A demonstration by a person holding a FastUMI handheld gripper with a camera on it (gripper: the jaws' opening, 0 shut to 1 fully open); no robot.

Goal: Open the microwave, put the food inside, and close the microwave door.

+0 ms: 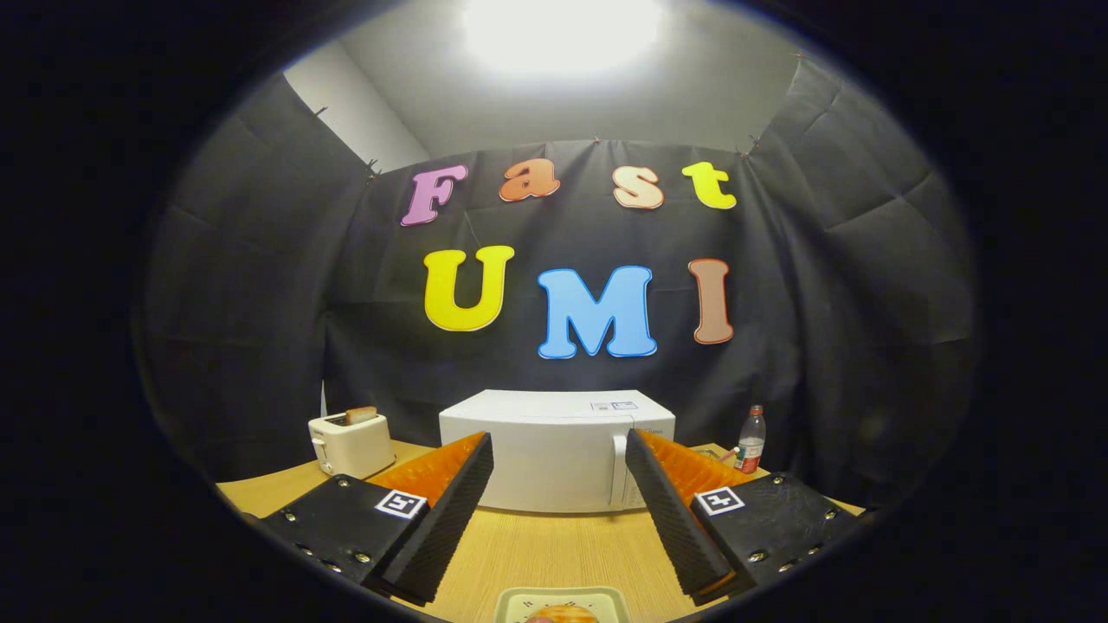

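Already spread wide, the gripper point(558, 484) holds nothing above the light wooden table point(537, 545).

Between the finger bases lies a pale square plate point(519, 599) with what may be orange-brown food point(563, 614). Beyond the tips stands the white box-shaped microwave point(554, 450), door closed; a white toaster point(351, 443) and clear plastic bottle point(751, 439) flank it.

A white toaster point(351, 444) (a slice stands in its slot) sits on the wooden surface point(554, 554). A capped bottle point(751, 439) stands well apart from it.
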